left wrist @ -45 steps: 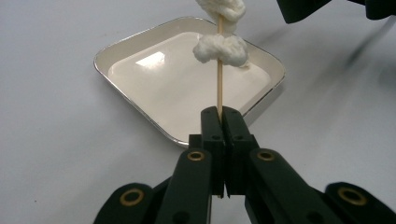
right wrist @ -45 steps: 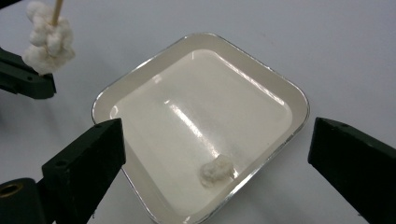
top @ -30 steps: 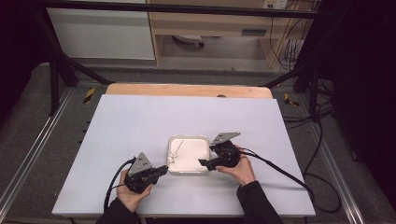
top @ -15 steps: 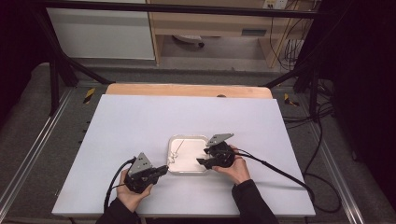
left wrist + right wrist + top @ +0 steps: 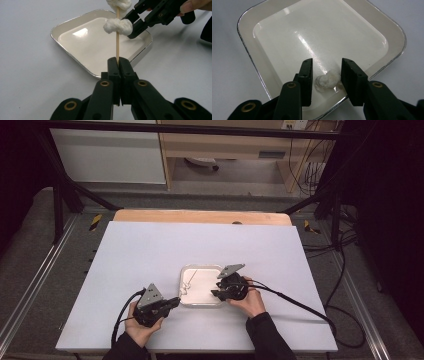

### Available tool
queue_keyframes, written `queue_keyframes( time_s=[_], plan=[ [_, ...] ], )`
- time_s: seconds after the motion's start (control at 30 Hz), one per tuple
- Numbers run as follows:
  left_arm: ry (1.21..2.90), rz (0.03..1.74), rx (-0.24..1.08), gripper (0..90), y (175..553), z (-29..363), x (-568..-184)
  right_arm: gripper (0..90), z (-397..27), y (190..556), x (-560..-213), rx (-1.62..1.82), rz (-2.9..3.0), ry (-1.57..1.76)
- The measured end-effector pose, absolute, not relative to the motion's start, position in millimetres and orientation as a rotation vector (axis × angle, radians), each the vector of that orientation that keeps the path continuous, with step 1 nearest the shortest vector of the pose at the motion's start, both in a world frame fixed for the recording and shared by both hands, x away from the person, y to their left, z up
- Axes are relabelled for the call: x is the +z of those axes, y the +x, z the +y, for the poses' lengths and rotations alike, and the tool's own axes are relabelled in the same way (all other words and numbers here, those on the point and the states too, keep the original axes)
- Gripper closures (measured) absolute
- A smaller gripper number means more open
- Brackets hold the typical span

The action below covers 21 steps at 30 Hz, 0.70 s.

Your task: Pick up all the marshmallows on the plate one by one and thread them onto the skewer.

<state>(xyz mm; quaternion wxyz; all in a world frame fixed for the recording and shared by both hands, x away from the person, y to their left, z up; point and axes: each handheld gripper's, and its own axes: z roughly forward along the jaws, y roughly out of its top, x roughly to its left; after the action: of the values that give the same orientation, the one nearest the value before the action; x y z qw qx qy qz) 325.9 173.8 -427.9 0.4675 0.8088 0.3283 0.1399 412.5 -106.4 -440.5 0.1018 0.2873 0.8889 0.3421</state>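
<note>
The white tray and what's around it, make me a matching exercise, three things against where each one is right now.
Things:
1. wooden skewer
2. white lump
3. white tray

Places:
A. threaded on the stick, the right gripper closing on it
B. flat on the table, between the two hands
C. clamped in the shut left gripper, pointing over the tray

Pairs: 1-C, 2-A, 3-B

Tray (image 5: 202, 299) in the near middle of your table (image 5: 150, 250) — one gripper at each side.
Your left gripper (image 5: 172, 302) holds a skewer (image 5: 117, 42) over the tray — your right gripper (image 5: 216, 295) is at the lump (image 5: 118, 26) on it.
</note>
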Motion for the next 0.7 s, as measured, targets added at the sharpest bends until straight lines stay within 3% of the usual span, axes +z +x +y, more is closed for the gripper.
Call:
queue_keyframes(
  time_s=[0.7],
  plan=[
    [1.983,0.800,0.342,88.8,325.1,172.9,-427.9,76.2,-109.5,409.8,-431.3,1.107,2.602,0.903]
  ],
)
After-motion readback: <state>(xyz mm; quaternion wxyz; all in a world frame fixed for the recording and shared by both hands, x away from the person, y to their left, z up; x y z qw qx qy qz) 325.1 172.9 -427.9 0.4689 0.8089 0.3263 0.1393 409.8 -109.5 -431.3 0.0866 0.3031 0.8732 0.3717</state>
